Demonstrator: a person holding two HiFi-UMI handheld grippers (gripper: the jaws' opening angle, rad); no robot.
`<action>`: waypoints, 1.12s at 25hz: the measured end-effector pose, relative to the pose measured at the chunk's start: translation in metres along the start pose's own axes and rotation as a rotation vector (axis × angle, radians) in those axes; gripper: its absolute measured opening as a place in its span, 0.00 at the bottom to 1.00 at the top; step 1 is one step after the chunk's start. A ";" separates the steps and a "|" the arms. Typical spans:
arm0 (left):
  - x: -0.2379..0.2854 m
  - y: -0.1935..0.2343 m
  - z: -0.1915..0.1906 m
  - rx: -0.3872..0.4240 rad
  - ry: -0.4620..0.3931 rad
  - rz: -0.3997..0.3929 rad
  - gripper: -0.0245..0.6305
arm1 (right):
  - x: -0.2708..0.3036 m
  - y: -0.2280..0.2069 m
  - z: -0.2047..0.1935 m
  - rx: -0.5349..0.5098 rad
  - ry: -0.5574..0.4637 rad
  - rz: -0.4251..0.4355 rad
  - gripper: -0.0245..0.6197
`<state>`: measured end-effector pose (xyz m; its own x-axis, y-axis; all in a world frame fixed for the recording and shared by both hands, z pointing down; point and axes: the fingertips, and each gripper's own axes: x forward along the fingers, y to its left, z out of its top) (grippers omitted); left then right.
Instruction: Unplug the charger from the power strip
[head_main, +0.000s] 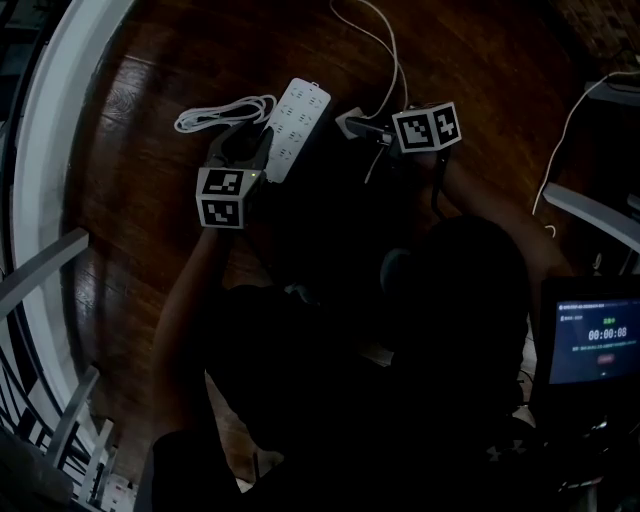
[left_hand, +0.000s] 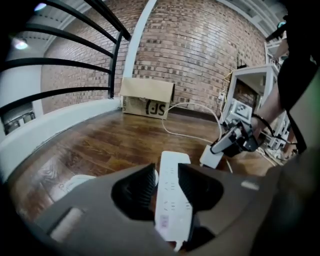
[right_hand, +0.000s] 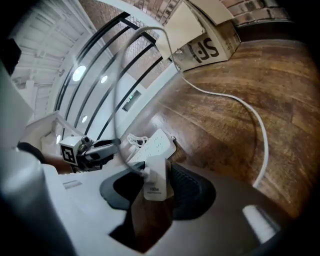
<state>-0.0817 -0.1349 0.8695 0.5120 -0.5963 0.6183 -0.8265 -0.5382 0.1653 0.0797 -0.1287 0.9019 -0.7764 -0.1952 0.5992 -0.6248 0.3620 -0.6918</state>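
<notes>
Quick rundown, going left to right off the power strip (head_main: 296, 122), which is angled over the wooden floor (head_main: 150, 190); there's a coiled white cable (head_main: 225, 112) just off its left side. My left claw (left_hand: 165, 185) is partly closed around the strip's near end, with both pads looking like they're pressed against its long sides, so I'd call that a proper hold. Past the strip's far end there's a cardboard box (left_hand: 147, 97) against the brick wall (left_hand: 200, 55). Just right of the strip is the charger (head_main: 350, 124); it's already out of the sockets, close beside the strip but not touching it. My right claw (right_hand: 155, 181) has it pinched between the pads, a little white block held clear of the floor, jaws about halfway in. A loose white lead (right_hand: 263, 145) snakes over the boards on that side, and well off to the strip's right a lit screen (head_main: 595, 340) glows.
</notes>
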 end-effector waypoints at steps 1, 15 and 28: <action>-0.001 0.000 -0.001 0.004 0.006 0.001 0.26 | -0.001 -0.001 -0.001 -0.016 0.005 -0.014 0.34; -0.017 0.003 0.030 -0.015 -0.056 0.032 0.26 | -0.066 -0.032 0.038 -0.107 -0.143 -0.255 0.48; -0.085 0.009 0.158 -0.151 -0.324 0.036 0.26 | -0.195 0.053 0.153 -0.220 -0.513 -0.286 0.44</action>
<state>-0.0957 -0.1832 0.6975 0.5096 -0.7841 0.3543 -0.8582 -0.4337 0.2745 0.1852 -0.2107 0.6866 -0.5560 -0.7049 0.4405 -0.8244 0.3998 -0.4007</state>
